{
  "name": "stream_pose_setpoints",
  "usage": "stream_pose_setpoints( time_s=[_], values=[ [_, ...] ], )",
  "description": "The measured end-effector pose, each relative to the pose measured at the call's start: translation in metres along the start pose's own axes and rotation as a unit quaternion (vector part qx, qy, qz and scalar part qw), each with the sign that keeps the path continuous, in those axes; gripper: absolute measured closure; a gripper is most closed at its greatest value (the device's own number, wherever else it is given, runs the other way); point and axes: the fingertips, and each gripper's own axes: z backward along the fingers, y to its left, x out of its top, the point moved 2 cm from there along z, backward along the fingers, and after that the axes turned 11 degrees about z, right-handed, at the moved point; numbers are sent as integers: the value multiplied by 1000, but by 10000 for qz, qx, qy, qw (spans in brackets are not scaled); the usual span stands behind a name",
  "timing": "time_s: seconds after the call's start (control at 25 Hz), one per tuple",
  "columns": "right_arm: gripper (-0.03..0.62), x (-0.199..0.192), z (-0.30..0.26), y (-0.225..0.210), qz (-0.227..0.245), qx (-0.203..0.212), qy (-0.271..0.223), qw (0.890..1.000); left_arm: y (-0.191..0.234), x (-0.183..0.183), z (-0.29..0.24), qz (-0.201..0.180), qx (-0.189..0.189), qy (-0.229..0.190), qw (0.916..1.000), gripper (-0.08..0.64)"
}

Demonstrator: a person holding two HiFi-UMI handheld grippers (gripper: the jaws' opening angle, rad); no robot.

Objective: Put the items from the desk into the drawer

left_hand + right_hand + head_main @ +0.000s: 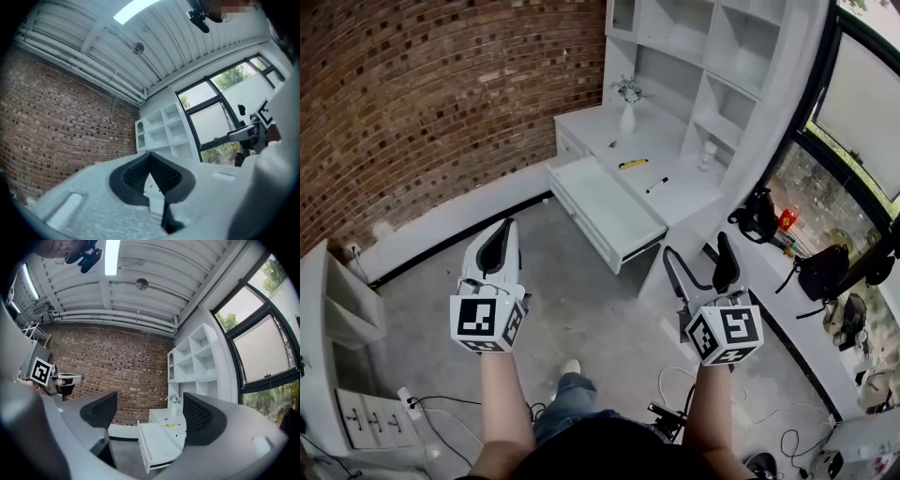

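A white desk (675, 187) stands against the shelving, its drawer (605, 208) pulled open and showing nothing inside. On the desktop lie a yellow item (633, 164), a black pen (656, 186) and a small dark item (613, 144). The right gripper view also shows the drawer (159, 443), yellow item (172, 425) and pen (180, 433) ahead. My left gripper (508, 225) is shut with nothing in it, its pads meeting (150, 157). My right gripper (697, 246) is open and holds nothing (150, 411). Both hang over the floor, well short of the desk.
A white vase with flowers (627, 114) and a small white goblet (709, 150) stand on the desk. White shelves (703, 47) rise behind it. Black bags (759, 217) sit on the window ledge at right. A white cabinet (337, 309) stands left, cables (441, 412) on the floor.
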Motion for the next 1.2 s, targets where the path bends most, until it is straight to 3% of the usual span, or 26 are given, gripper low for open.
stream_pose_setpoints(
  time_s=[0.4,0.6,0.92,1.2],
  values=[
    [156,-26,-155,11,161,-85,288,9994,106,-32,-120,119,-34,128,9998,555],
    [181,-26,-215,13,184,-385,216,9989,153,-47,-166,194,-130,195,9995,557],
    [184,-44,-269,17,251,-414,395,9980,184,-61,-210,230,-291,228,9991,556],
    [194,-61,-317,16,397,-305,612,9969,216,-79,-236,360,-122,249,9990,557]
  ],
)
